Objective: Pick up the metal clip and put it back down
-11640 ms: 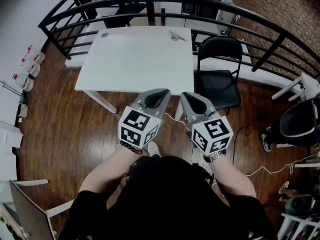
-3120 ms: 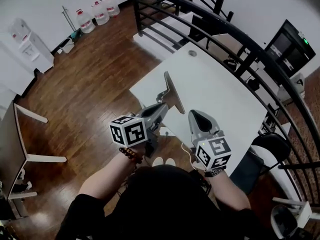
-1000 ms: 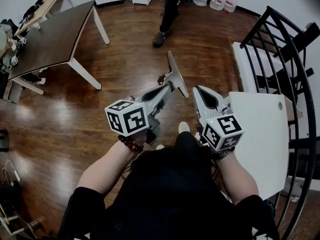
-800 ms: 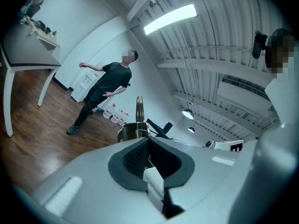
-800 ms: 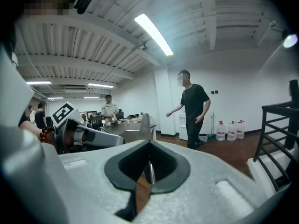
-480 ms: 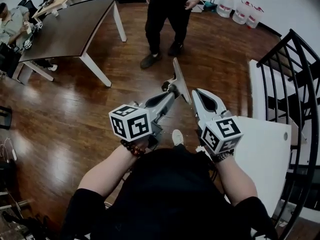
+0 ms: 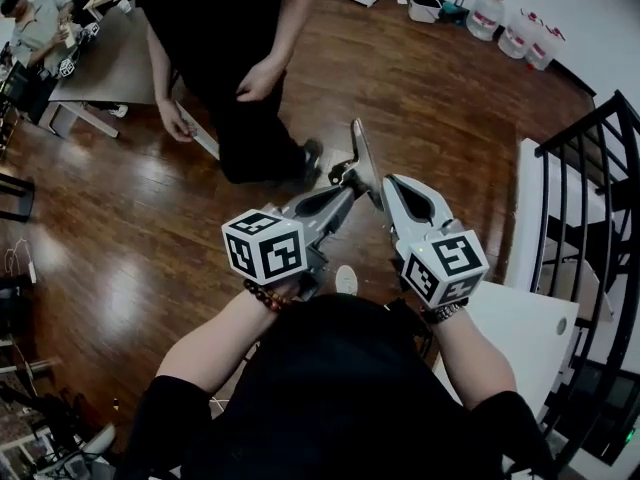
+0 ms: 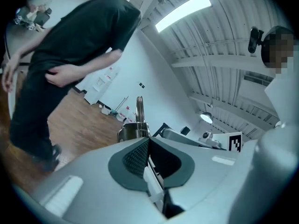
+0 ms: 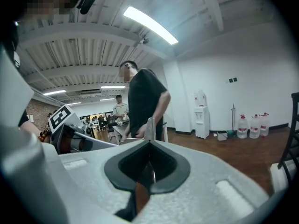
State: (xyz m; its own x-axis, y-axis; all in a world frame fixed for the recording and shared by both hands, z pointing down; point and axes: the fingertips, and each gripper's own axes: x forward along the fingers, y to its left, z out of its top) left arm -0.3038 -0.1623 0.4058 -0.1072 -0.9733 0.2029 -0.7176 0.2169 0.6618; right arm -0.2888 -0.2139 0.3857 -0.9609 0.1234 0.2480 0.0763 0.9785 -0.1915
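Note:
The metal clip [image 7: 358,160] is a long steel clamp with a flat blade, held up in the air over the wooden floor. My left gripper [image 7: 343,184] is shut on its lower end. In the left gripper view the clip [image 8: 137,121] stands upright just beyond the tips of my left gripper [image 8: 145,140]. My right gripper [image 7: 391,181] hovers close beside the clip on its right, jaws shut with nothing seen between them. In the right gripper view the clip's blade [image 9: 150,125] shows edge-on just past the tips of my right gripper [image 9: 149,143].
A person in black [image 7: 225,58] walks across the wooden floor [image 7: 140,258] just ahead on the left. A dark table [image 7: 105,63] stands at the far left. The white table [image 7: 520,318] and black railing [image 7: 585,158] are on the right, water bottles [image 7: 515,28] at the back.
The view has swung on round the room. The person in black has come nearer and moved left. Both grippers keep their pose, the left still holding the clip.

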